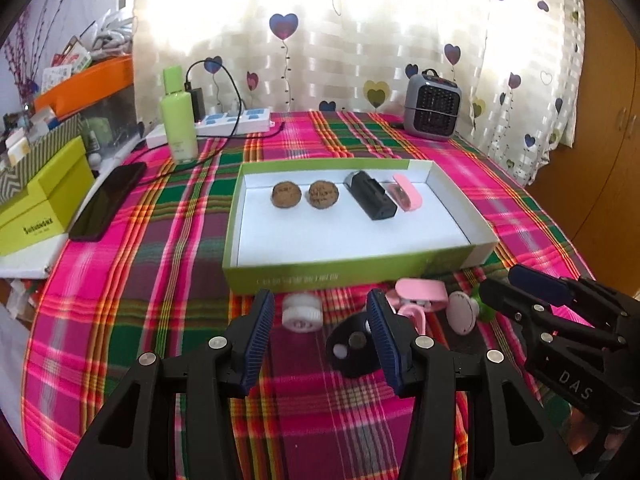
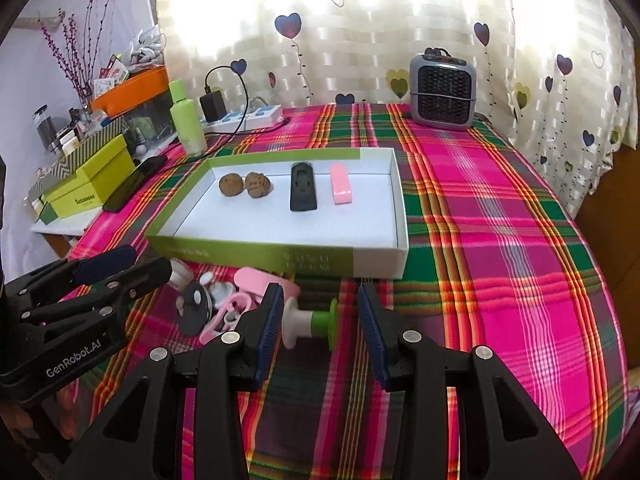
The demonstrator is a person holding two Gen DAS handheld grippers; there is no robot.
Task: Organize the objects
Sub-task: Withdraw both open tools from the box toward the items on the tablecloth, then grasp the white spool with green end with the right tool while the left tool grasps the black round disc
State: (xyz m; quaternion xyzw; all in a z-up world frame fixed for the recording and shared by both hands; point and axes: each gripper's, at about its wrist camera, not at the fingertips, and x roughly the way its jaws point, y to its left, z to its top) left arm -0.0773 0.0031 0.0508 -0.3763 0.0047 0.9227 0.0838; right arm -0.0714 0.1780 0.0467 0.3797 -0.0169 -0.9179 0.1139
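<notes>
A shallow green-and-white box point(image 1: 344, 270) point(image 2: 280, 254) on the plaid cloth holds two walnuts point(image 1: 286, 195) point(image 2: 231, 185), a black device point(image 1: 372, 196) point(image 2: 303, 192) and a pink case point(image 1: 406, 191) point(image 2: 342, 189). In front of it lie a white round cap point(image 1: 301, 312), a black disc point(image 1: 348, 350) point(image 2: 194, 312), pink clips point(image 1: 420, 292) point(image 2: 260, 282) and a white-and-green spool point(image 2: 310, 322) point(image 1: 466, 312). My left gripper point(image 1: 320, 338) point(image 2: 128, 266) is open just behind the cap and disc. My right gripper point(image 2: 316, 330) point(image 1: 508, 284) is open with the spool between its fingers.
A green bottle point(image 1: 178, 120), power strip point(image 1: 236, 120) with charger, black phone point(image 1: 108, 200) and stacked boxes point(image 1: 40, 200) stand at the left. A small grey heater point(image 1: 432, 106) point(image 2: 442, 92) stands at the back by the curtain. A wooden cabinet is at the right.
</notes>
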